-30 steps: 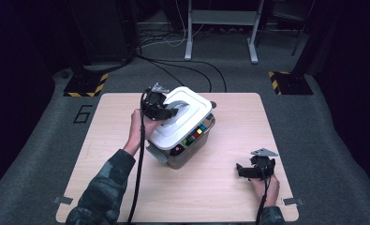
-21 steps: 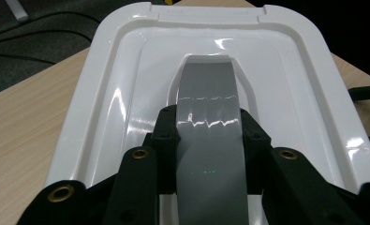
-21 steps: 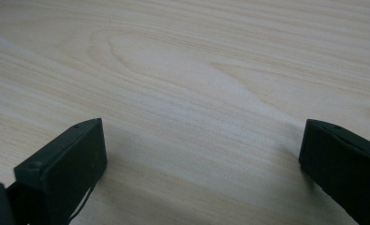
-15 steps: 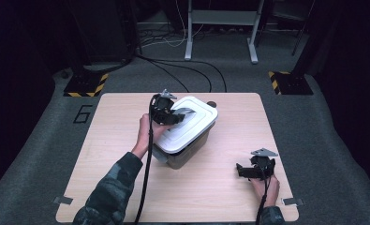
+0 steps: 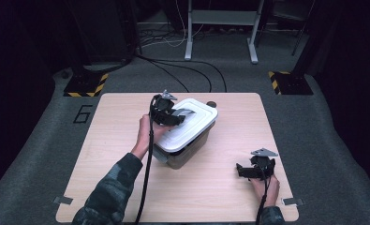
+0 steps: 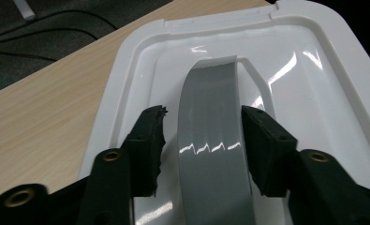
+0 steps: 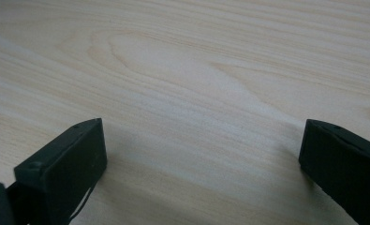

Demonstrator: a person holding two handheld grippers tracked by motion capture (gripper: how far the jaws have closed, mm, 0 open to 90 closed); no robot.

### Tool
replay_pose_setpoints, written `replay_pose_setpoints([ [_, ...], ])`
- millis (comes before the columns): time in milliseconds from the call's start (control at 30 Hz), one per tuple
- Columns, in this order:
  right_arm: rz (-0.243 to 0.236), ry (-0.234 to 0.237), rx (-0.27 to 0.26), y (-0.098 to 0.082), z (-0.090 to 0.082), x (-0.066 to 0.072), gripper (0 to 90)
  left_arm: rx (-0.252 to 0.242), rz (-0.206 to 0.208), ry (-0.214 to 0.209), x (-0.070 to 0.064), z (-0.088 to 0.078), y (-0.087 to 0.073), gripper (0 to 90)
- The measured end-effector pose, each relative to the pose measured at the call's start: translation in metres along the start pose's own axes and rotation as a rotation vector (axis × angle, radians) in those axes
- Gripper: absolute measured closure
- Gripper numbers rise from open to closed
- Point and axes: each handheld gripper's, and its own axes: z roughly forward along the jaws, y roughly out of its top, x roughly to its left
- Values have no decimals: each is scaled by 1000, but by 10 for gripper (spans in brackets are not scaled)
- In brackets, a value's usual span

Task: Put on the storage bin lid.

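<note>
While the left claw has just been opening around the grey handle, the glossy white lid looks stiff, slippery, best gripped there; the right claw rests open on the table.

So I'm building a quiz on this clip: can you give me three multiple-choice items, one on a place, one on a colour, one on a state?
1. Where does the right gripper sit?
A. on the lid
B. low over the table's near right part
C. past the table's far edge

2. What colour is the lid's handle?
A. grey
B. red
C. yellow

3. How do the left gripper's jaws stand at the handle?
A. clamped on it
B. one on each side, gaps showing
C. far off to the side

Key: 1 B, the high view shows it near the table front corner. 2 A, grey against the white lid. 3 B, the jaws have just been opening and clear the handle.
</note>
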Motion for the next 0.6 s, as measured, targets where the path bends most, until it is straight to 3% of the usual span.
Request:
replay_pose_setpoints([
  [367,1,0,0,0,0,0,2,0,3,-38,2,-9,0,221],
  [600,1,0,0,0,0,0,2,-4,-3,-51,7,-25,-3,147],
])
